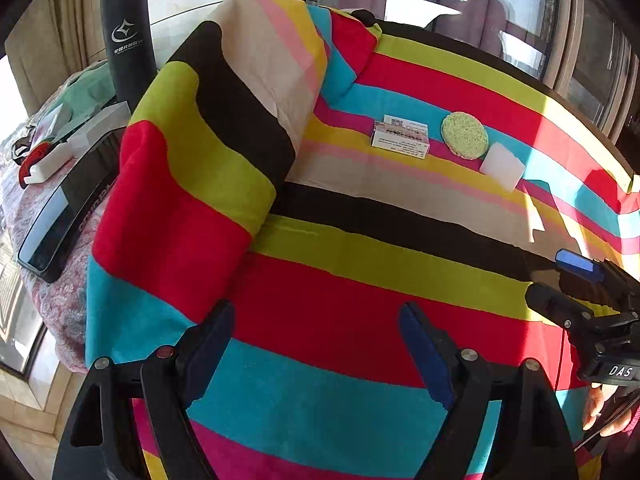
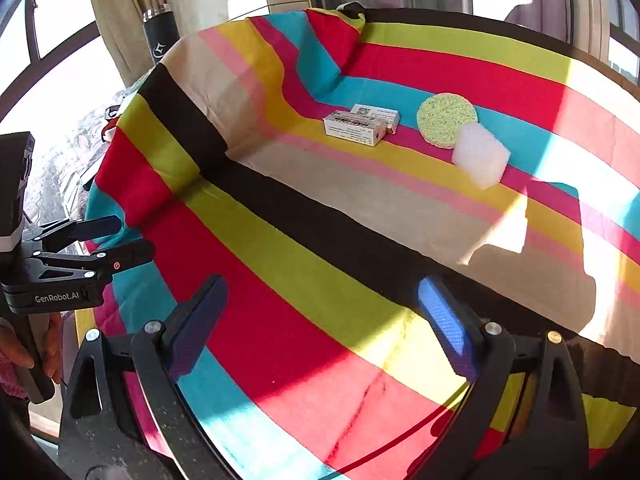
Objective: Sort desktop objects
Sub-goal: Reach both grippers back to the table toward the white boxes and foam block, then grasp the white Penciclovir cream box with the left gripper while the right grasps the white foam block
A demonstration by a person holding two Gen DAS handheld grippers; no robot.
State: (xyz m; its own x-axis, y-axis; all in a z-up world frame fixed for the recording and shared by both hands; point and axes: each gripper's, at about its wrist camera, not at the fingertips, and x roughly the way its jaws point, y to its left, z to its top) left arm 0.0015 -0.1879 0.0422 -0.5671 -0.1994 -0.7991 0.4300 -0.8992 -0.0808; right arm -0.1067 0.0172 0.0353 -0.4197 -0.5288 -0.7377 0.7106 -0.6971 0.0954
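Two small white boxes [image 1: 401, 137] [image 2: 356, 125] lie side by side on the striped cloth [image 1: 360, 264] [image 2: 320, 240] at the far side. A round green sponge [image 1: 465, 135] [image 2: 446, 119] lies right of them. A white foam block [image 1: 502, 166] [image 2: 480, 155] sits against the sponge's right edge. My left gripper [image 1: 318, 344] is open and empty above the near cloth; it also shows in the right wrist view [image 2: 120, 236]. My right gripper [image 2: 322, 320] is open and empty; it shows at the right edge of the left wrist view [image 1: 560, 280].
The cloth drapes over a raised hump [image 1: 208, 152] on the left. Behind it stand a black flask [image 1: 128, 44] [image 2: 160, 34], a dark flat device [image 1: 68, 216], a white case [image 1: 44, 168] and a white box [image 1: 100, 124]. Windows run behind.
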